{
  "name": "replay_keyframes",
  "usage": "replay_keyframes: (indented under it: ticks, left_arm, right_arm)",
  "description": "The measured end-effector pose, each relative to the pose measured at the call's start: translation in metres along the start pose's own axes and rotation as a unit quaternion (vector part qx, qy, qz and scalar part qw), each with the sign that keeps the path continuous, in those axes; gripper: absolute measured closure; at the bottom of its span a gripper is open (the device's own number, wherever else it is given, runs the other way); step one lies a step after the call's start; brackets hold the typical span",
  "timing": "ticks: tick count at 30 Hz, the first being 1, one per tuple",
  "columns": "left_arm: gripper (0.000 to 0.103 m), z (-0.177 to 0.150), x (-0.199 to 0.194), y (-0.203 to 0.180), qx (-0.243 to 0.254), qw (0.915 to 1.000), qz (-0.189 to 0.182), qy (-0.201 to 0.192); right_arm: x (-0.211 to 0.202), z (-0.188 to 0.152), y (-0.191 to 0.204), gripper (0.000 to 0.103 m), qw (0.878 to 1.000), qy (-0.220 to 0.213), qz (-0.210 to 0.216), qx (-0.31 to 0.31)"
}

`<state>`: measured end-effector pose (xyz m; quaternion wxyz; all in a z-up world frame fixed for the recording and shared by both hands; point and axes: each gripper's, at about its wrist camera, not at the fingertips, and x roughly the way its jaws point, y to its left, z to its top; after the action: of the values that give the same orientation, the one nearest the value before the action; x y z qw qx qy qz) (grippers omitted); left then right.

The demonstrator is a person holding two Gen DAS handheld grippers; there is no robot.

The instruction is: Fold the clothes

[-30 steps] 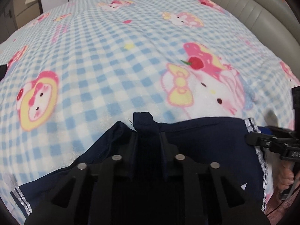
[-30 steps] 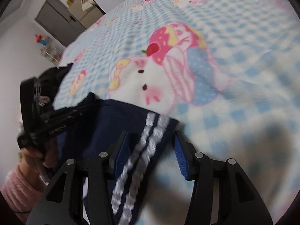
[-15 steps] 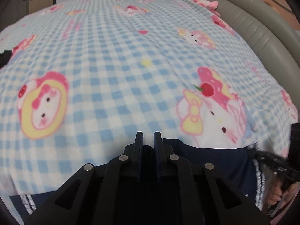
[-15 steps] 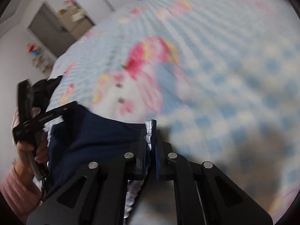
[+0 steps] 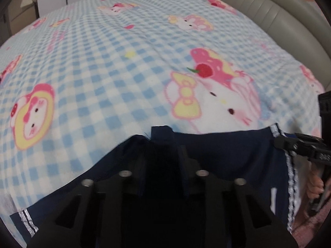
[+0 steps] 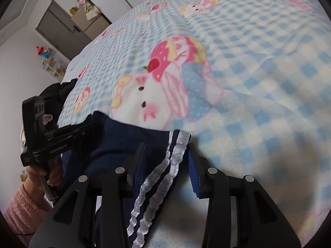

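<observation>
A navy garment with white lace stripes lies at the near edge of a bed. In the left wrist view my left gripper is open, its fingers either side of a navy flap at the garment's top edge. In the right wrist view my right gripper is open, its blue pads either side of the striped corner. The right gripper also shows in the left wrist view, and the left gripper in the right wrist view.
A blue-and-white checked blanket with cartoon figures covers the bed. A grey padded headboard runs along the right. A dark cloth pile sits at the bed's left edge. Cabinets stand by the far wall.
Half a second ago both grippers were shut on the garment's top edge. Now both have opened and the garment lies on the blanket between their fingers.
</observation>
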<state>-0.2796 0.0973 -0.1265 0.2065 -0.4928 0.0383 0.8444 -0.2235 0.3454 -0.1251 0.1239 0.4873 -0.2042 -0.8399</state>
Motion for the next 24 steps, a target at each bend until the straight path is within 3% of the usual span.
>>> replay_keyframes:
  ticks: [4,6,7,9,13,17,19,20,21,24]
  left_arm:
    - [0.076,0.003,-0.017,0.003,-0.005,0.9984,0.053,-0.019]
    - [0.063,0.003,-0.032,0.007,-0.011,0.9961,0.079,-0.039]
    - [0.063,0.003,-0.038,0.009,-0.014,0.9949,0.088,-0.046]
    - [0.063,0.003,-0.047,0.015,-0.018,0.9939,0.090,-0.061]
    - [0.066,0.004,-0.048,0.005,0.004,0.9986,0.020,-0.049]
    - [0.066,0.010,-0.017,-0.013,0.039,0.9987,0.033,-0.003]
    - [0.070,0.012,0.000,-0.012,0.038,0.9980,0.046,0.020]
    - [0.083,0.013,0.007,-0.012,0.036,0.9975,0.052,0.032]
    - [0.090,0.014,0.009,-0.011,0.036,0.9973,0.056,0.031]
    - [0.095,0.016,0.002,-0.009,0.033,0.9975,0.062,0.008]
  right_arm:
    - [0.004,-0.002,0.004,0.064,1.000,0.002,-0.011,-0.011]
    - [0.000,-0.001,0.003,0.064,1.000,-0.008,-0.021,-0.010]
    - [-0.003,0.000,0.002,0.064,1.000,-0.013,-0.026,-0.009]
    - [-0.008,0.000,-0.001,0.064,0.999,-0.022,-0.034,-0.005]
    - [-0.014,0.001,-0.004,0.064,0.999,-0.030,-0.034,0.001]
    - [-0.014,0.000,-0.004,0.068,0.999,-0.032,-0.031,0.000]
    - [-0.015,-0.001,-0.004,0.071,0.999,-0.033,-0.030,-0.001]
    - [-0.012,-0.001,-0.004,0.070,0.999,-0.028,-0.026,0.000]
    - [-0.007,-0.001,-0.005,0.070,1.000,-0.018,-0.020,0.001]
    - [0.005,-0.001,-0.006,0.071,1.000,0.001,-0.012,0.001]
